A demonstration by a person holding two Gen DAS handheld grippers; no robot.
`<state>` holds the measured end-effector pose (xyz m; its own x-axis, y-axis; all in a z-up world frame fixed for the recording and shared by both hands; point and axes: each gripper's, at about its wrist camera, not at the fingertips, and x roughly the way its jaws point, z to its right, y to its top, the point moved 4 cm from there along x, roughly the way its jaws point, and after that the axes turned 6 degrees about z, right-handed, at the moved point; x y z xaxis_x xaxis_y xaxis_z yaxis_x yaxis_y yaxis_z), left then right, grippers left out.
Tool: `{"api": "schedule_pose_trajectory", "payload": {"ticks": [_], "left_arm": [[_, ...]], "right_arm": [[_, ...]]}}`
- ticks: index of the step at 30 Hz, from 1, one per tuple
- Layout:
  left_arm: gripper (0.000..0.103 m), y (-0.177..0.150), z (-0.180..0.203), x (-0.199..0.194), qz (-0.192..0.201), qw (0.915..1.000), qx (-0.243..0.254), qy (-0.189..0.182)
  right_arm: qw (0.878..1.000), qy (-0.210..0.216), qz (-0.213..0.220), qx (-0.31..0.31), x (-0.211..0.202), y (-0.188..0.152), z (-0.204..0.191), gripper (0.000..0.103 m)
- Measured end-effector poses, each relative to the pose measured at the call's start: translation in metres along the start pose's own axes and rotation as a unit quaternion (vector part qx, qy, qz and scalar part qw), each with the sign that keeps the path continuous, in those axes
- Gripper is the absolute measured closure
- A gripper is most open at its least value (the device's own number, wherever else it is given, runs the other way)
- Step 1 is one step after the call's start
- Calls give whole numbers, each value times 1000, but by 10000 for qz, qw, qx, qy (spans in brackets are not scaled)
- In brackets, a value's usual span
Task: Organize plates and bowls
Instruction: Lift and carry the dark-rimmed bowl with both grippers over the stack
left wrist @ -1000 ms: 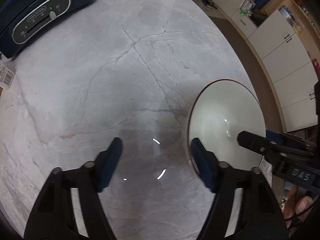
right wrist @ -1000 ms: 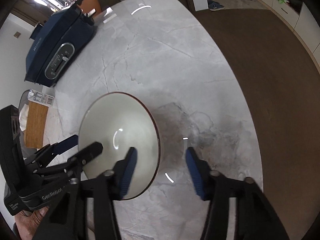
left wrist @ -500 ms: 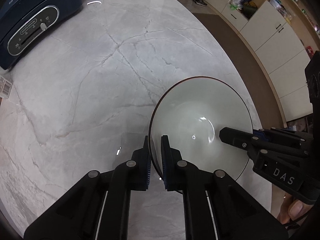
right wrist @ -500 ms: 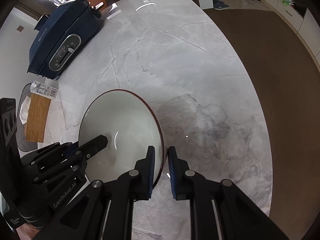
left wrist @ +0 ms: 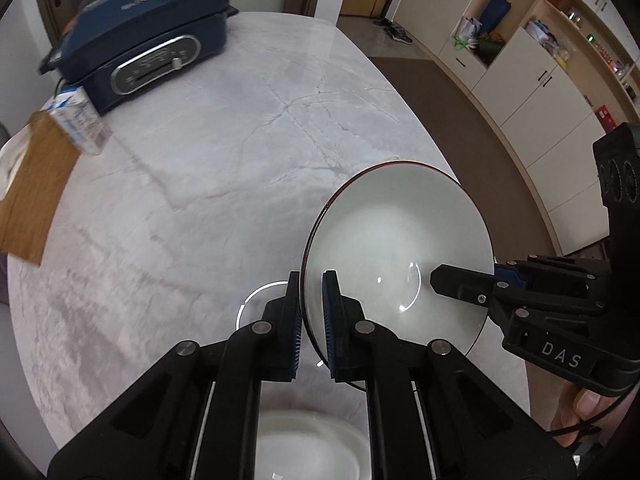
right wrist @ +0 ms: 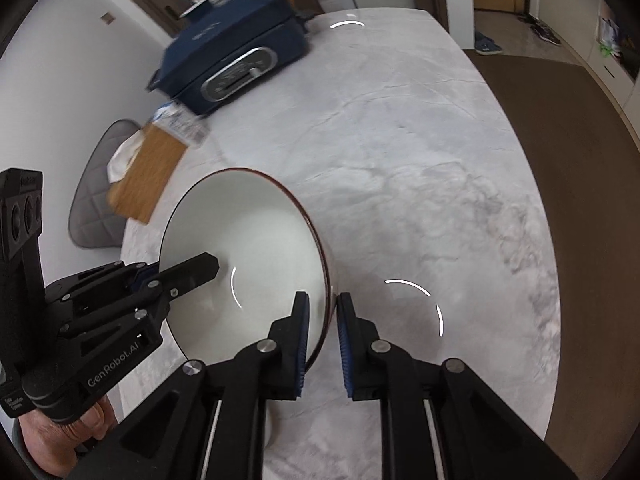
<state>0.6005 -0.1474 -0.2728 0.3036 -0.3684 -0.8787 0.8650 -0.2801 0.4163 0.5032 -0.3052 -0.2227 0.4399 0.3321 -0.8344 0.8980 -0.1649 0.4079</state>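
A white bowl (left wrist: 396,240) with a dark red rim hangs tilted above the marble table (left wrist: 200,200), held from two sides. My left gripper (left wrist: 311,280) is shut on its near-left rim, one pad inside and one outside. My right gripper (right wrist: 323,300) is shut on the opposite rim of the same bowl (right wrist: 240,232). Each gripper shows in the other's view: the right gripper (left wrist: 472,276) reaching in from the right, the left gripper (right wrist: 180,268) from the left. A second white dish (left wrist: 308,444) lies on the table below my left fingers, mostly hidden.
A dark blue electric cooker (left wrist: 148,48) stands at the table's far left corner. Beside it lie a small carton (left wrist: 78,124) and a wooden board (left wrist: 32,184). A grey cushioned chair (right wrist: 96,196) sits past the left edge. White cabinets (left wrist: 520,72) line the right wall.
Both grippers closed on opposite sides of the bowl's rim, then rose with it. The bowl has left the table and the view now takes in more of the room.
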Motion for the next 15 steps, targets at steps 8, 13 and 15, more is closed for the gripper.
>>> {"api": "schedule_pose_trajectory", "payload": {"ticks": [8, 13, 15], "left_arm": [[95, -98, -37, -87, 33, 9991, -361, 201], [95, -155, -53, -94, -192, 9976, -605, 279], [95, -172, -57, -91, -280, 9970, -662, 304]], "right_arm": [[9980, 322, -309, -448, -14, -65, -68, 85], [9958, 308, -625, -587, 0, -99, -90, 85], [9949, 243, -739, -649, 6, -111, -96, 85]]}}
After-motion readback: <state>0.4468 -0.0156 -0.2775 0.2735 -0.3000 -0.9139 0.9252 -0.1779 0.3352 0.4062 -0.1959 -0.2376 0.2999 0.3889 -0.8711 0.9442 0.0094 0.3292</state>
